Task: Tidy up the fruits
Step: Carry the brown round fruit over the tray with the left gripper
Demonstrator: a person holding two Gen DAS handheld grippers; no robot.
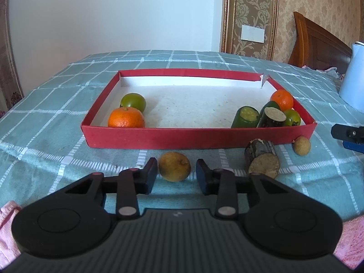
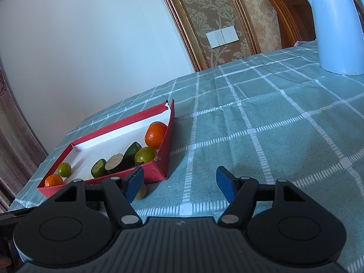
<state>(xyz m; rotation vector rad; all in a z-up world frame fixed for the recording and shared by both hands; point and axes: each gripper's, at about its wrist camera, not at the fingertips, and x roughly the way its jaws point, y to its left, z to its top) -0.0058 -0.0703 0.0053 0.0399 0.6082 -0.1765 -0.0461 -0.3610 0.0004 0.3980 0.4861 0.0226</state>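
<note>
The left tongs [image 1: 176,174] sit nearest, their pads either side of a small brownish round fruit [image 1: 174,166] on the desk [image 1: 45,136] just before the red tray [image 1: 198,137]; narrow gaps show, so no firm grip yet. The fruit looks light, firm and apt to roll: take it across its widest middle. The tray's low front wall must be cleared; its centre is bare. A cut log piece [image 1: 262,158] and another small fruit [image 1: 301,145] lie nearby. The right tongs [image 2: 179,183] hang half open, empty.
</note>
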